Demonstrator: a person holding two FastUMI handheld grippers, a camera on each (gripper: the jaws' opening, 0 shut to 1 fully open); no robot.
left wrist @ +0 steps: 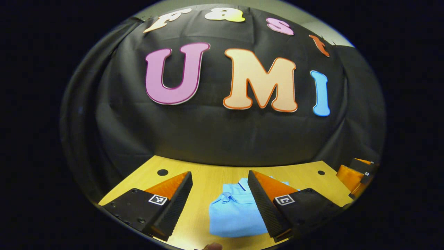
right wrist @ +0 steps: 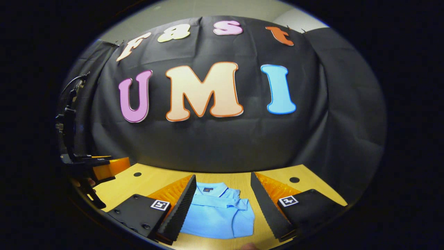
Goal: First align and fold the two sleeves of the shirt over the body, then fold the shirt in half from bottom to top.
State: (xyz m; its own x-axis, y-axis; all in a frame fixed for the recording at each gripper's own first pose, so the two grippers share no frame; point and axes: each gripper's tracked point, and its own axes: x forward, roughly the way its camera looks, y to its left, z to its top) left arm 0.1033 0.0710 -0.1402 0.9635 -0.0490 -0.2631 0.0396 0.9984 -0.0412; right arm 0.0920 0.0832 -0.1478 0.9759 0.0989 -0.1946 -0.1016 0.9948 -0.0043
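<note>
The left gripper (left wrist: 219,205) is held with its fingers spread wide and nothing between them; it is raised above the wooden table (left wrist: 211,177). The right gripper (right wrist: 222,206) is likewise wide apart and empty, also lifted off the surface. In the left gripper view the shirt (left wrist: 236,215) is seen at about 6 o'clock, lying flat on the table, partly covered by one finger. In the right gripper view the shirt (right wrist: 218,215) lies between the two fingers at 6 o'clock, its collar toward 12 o'clock.

The shirt is seen as a compact, nearly square packet with a sleeve laid across the body, so both folds are judged to be done and the task near its end. The next move is thought to call only for keeping the grippers clear, or for a light correction of an edge.

The lower hem is cut off in both views, so the evenness of the fold cannot be judged. At 9 o'clock in the right gripper view the other gripper is seen only in part and dimly.
</note>
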